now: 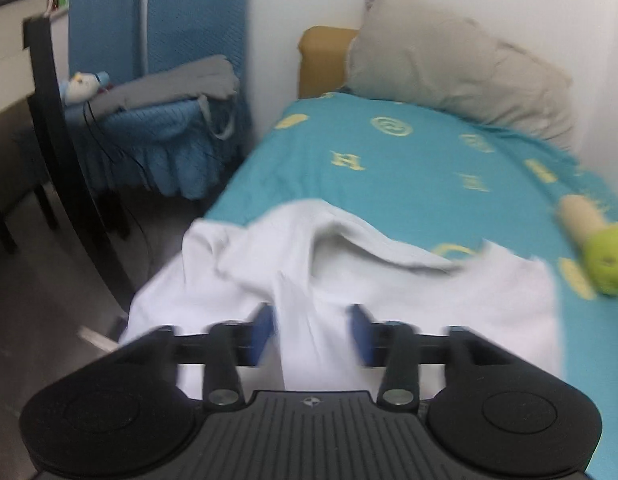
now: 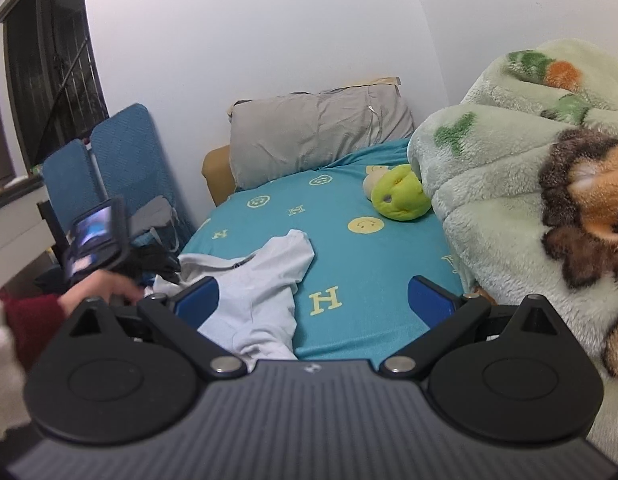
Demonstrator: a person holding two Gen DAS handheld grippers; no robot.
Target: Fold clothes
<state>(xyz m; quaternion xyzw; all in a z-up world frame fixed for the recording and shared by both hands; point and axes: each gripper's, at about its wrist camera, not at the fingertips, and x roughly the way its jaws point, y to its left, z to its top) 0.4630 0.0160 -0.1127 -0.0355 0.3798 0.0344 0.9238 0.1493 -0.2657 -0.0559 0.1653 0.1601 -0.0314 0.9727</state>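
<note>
Your white garment [image 1: 349, 280] lies rumpled at the near left edge of the teal bed sheet [image 1: 389, 160], with no tidy fold showing, so nearly all the work looks ahead. A ridge of cloth sits between your left gripper [image 1: 313, 332] pads, which stand apart. Your right gripper [image 2: 313, 300] is spread wide, holding nothing. The green plush [image 2: 397, 196] lies far right.

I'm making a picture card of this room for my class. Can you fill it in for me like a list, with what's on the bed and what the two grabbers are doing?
bed: teal sheet with yellow letters and smiley faces
clothing: white garment, crumpled at the near edge of the bed
pillow: grey pillow at the far end
toy: green plush toy beside the fluffy green blanket
left gripper: open, a fold of the garment between its fingers
right gripper: open wide, holding nothing
picture quality: left view blurry
</note>
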